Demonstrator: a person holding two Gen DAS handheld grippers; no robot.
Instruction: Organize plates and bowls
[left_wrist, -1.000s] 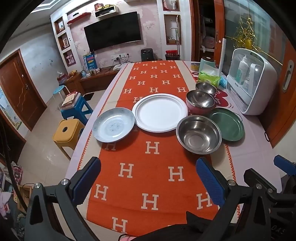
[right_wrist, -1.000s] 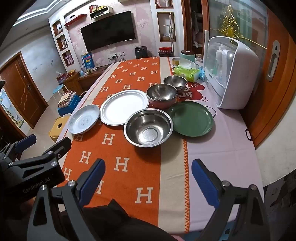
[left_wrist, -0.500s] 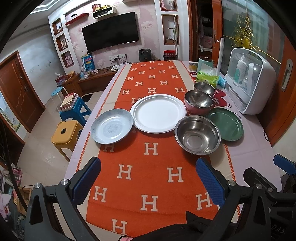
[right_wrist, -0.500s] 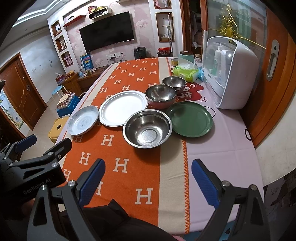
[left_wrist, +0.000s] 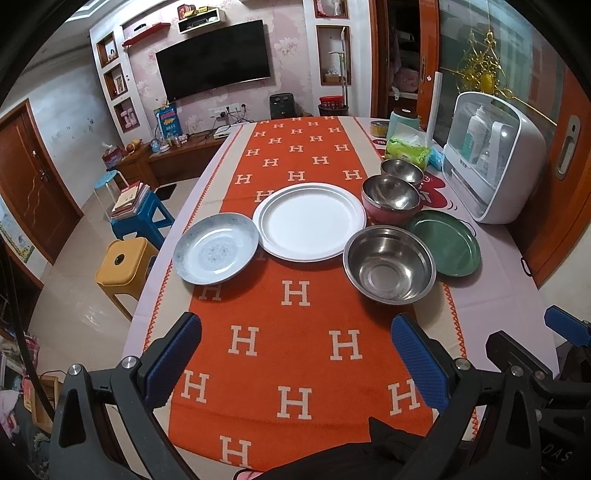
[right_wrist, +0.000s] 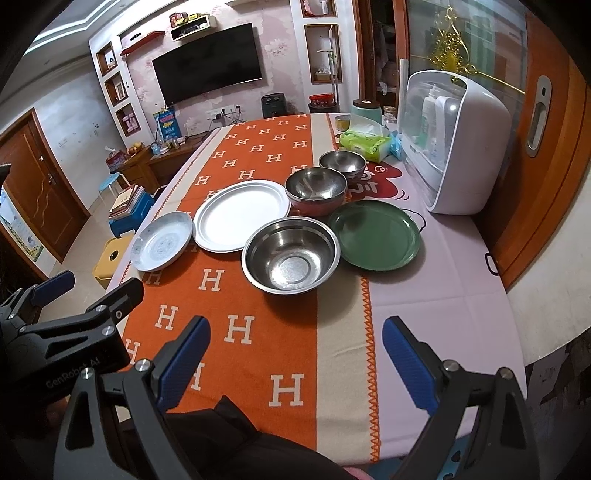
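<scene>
Nothing looks sorted yet. On the orange table runner (left_wrist: 295, 354), three plates and three steel bowls lie spread out singly around 12 o'clock: blue plate (left_wrist: 216, 250), white plate (left_wrist: 312, 221), green plate (left_wrist: 445, 242), large bowl (left_wrist: 389, 264). The left gripper (left_wrist: 295, 354) and right gripper (right_wrist: 295, 350) hover nearside, jaws wide apart, empty.

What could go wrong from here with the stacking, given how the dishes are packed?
1. The big steel bowl sits tight against the green plate and white plate; lifting one could drag its neighbour.
2. The blue-patterned plate lies near the table's left edge, above the stools; a nudge might tip it off.
3. Thin, low plate rims give the open left gripper and right gripper little to pinch, so a slip is possible.
</scene>
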